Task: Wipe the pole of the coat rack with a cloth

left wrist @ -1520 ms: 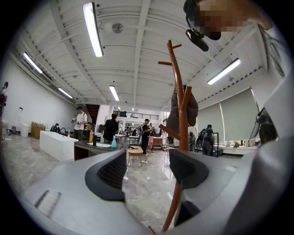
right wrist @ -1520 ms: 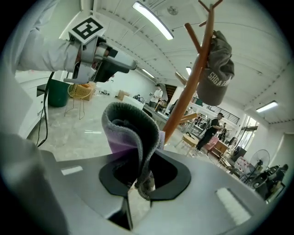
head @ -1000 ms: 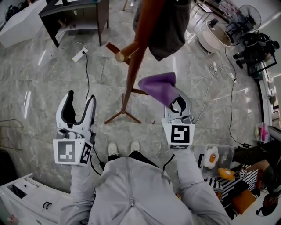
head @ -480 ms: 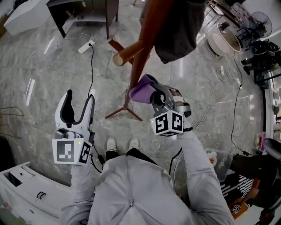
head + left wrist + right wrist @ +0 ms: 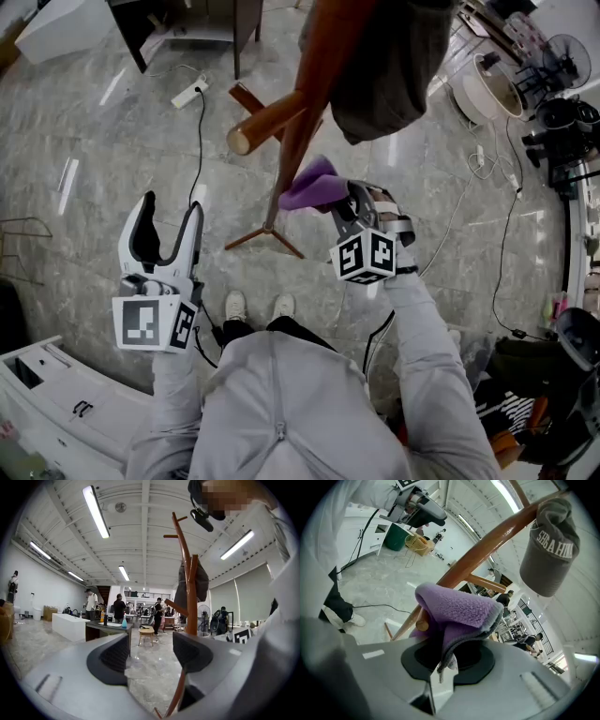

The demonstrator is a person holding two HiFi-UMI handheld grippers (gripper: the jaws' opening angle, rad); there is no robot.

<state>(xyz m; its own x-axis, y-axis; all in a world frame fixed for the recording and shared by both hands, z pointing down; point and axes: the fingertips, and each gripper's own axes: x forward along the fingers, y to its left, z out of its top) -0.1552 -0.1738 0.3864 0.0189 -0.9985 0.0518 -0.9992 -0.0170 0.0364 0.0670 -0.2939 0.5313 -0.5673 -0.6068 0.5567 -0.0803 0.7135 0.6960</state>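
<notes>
Right hand-held gripper (image 5: 341,201) tight on purple cloth (image 5: 307,187) against pole (image 5: 298,141); left hand-held gripper (image 5: 170,212) agape, empty.

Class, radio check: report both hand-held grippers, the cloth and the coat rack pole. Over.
Left hand-held gripper open, empty, clear of pole. Right hand-held gripper shut on purple cloth, cloth against pole. Grey cap hangs higher up the rack.
</notes>
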